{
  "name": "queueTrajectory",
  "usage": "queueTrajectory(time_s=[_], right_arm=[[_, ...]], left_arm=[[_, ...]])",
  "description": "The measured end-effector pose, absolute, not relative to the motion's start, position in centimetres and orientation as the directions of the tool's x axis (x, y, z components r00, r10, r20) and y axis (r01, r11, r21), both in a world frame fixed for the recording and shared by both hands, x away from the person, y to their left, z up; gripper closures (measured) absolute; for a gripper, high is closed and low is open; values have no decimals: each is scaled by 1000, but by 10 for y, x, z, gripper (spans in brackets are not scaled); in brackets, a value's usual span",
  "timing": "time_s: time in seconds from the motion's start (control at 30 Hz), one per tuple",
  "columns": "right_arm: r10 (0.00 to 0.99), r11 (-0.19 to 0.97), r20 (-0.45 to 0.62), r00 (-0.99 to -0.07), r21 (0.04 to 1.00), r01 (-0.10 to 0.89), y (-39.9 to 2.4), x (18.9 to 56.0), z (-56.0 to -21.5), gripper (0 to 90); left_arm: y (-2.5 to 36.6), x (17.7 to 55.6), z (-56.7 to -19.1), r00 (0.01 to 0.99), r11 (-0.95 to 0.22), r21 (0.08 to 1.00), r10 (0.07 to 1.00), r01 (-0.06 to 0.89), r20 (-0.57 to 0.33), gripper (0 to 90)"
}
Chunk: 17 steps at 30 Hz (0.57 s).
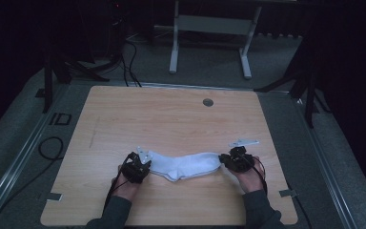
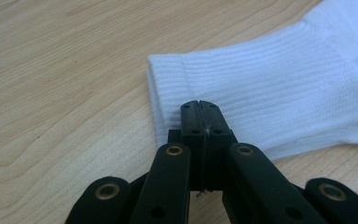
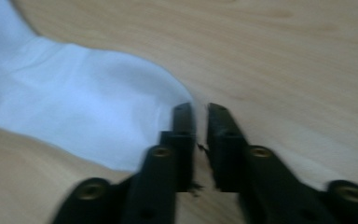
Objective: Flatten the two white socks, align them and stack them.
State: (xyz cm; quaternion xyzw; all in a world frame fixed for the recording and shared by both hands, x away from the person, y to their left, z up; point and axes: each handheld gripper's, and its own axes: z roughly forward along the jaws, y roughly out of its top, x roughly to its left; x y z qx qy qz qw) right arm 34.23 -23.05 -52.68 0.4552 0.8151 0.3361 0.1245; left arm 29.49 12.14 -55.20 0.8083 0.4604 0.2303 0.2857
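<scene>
White sock [image 1: 185, 165] lies flat across the table's near edge.

Black hand-held gripper [image 2: 200, 106] jaws with brass-ringed screw holes; thin black cables trailing back; dark grey sleeves [image 1: 116, 211] behind.

One marking to read: "ID" [image 1: 59, 119], in large dark letters on the grey floor [image 1: 24, 143] just off the left edge of the table [image 1: 171, 114], toward its far-left corner. Nothing legible on the tabletop itself. No brand or print on the white sock [image 2: 270, 93]. No lettering on the black tools in the left gripper view or the right gripper view, just brass rivets. Right gripper view blurred, nothing readable there.
</scene>
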Motion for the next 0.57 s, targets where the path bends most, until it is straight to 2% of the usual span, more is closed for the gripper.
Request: queueTrajectory(time_s=[0.07, 0.2, 0.33, 0.57], right_arm=[[822, 350, 117, -558, 669, 656, -232, 340, -527, 679], [831, 288, 148, -536, 710, 643, -242, 337, -517, 600], [846, 248, 157, -509, 730, 637, -254, 335, -512, 564], [861, 212, 180, -475, 723, 657, -269, 334, -517, 543]], left_arm=[[123, 295, -550, 464, -387, 687, 882, 616, 81, 870], [127, 292, -543, 471, -343, 735, 882, 585, 37, 841], [137, 290, -535, 456, -298, 771, 890, 563, 10, 812], [160, 295, -533, 400, -242, 769, 916, 592, -20, 769]])
